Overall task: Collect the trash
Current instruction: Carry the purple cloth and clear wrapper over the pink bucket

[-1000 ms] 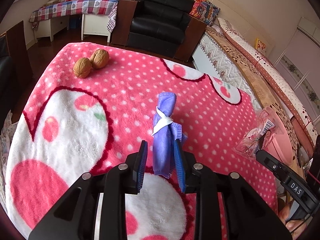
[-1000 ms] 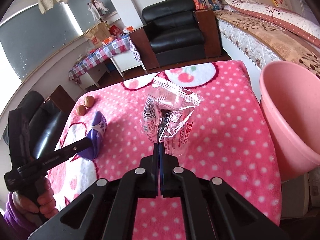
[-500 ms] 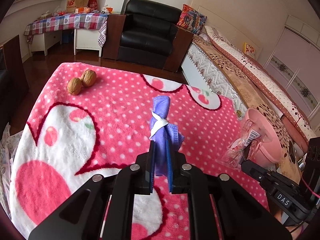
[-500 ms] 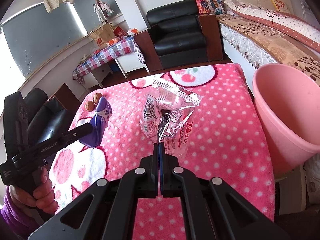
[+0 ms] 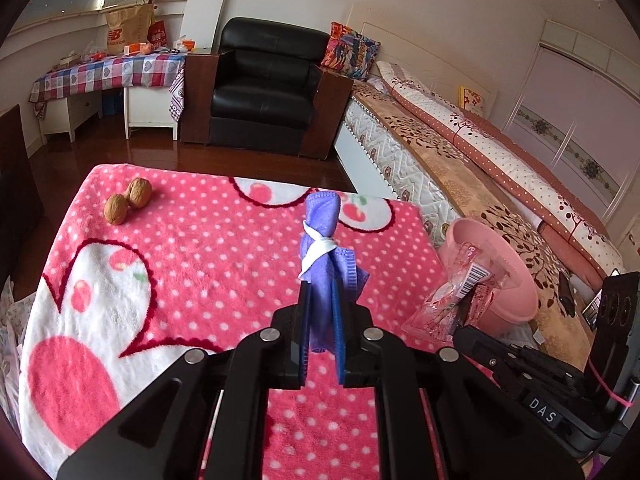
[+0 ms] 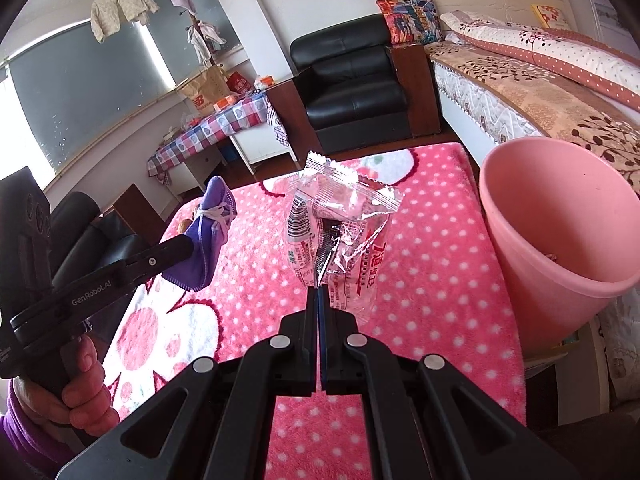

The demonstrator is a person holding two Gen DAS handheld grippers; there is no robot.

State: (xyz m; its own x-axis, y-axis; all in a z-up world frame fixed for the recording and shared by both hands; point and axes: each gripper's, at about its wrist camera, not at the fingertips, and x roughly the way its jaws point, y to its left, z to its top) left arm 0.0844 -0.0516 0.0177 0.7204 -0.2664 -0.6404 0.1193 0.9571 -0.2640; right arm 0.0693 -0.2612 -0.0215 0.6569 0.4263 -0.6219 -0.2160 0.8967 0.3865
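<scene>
left wrist view: a purple cloth (image 5: 323,264) is clamped in the left gripper (image 5: 320,320) above the pink blanket (image 5: 200,264). a clear wrapper (image 6: 340,236) is pinched by the closed right gripper (image 6: 319,300), beside the pink bin (image 6: 560,240).

surface: pink polka-dot blanket (image 5: 224,248) | on it: two walnuts (image 5: 128,200), touching, apparently far-left corner
</scene>
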